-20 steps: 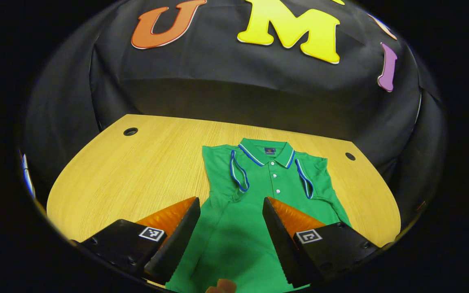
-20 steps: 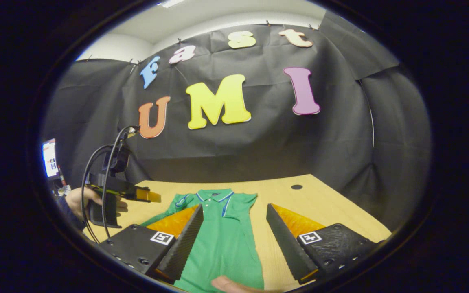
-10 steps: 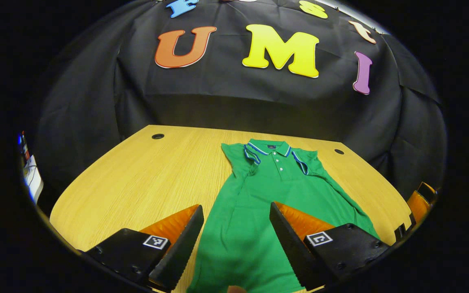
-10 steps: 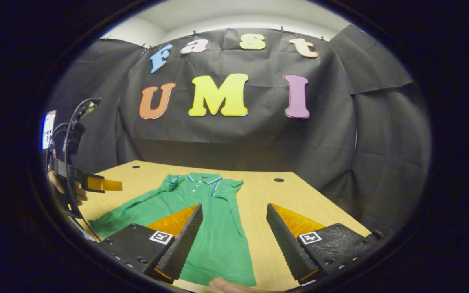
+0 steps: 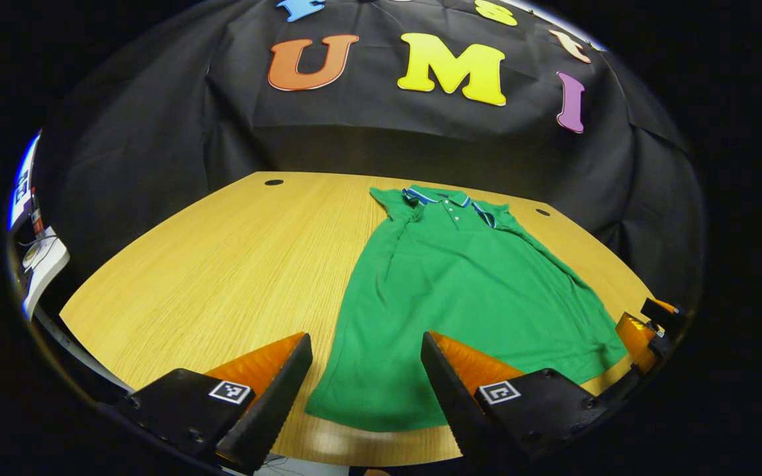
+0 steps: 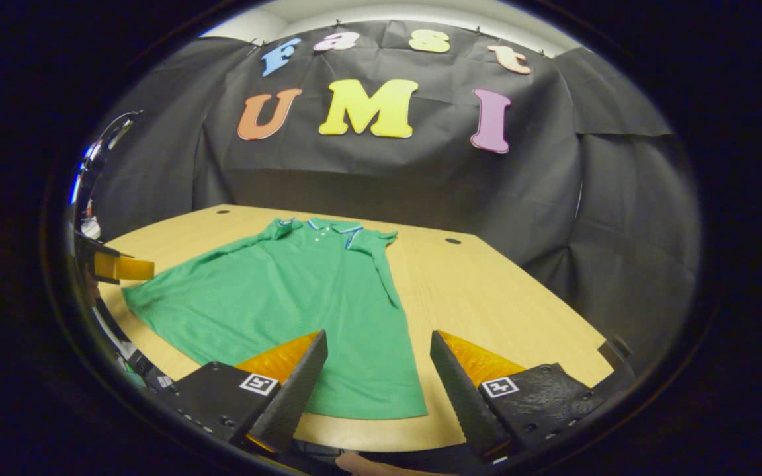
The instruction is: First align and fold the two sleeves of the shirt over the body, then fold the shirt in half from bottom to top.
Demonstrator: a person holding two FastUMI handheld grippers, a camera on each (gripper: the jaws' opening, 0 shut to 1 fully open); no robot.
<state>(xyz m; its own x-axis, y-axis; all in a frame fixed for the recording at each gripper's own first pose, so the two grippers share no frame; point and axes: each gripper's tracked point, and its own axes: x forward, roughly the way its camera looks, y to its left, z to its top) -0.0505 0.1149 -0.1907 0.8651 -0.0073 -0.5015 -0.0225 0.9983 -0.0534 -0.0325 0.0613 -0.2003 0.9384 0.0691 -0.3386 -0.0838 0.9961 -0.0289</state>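
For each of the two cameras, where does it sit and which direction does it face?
Left gripper view: rides on the left tongs, near the table's front edge, facing the back wall over the green shirt; its own two open fingers show at the bottom, the other tongs at the right rim.
Right gripper view: rides on the right tongs, facing the same wall from the shirt's right side; its own open fingers show, the other tongs at the left rim.
Both share the shirt, lying flat with sleeves folded in, and the table.
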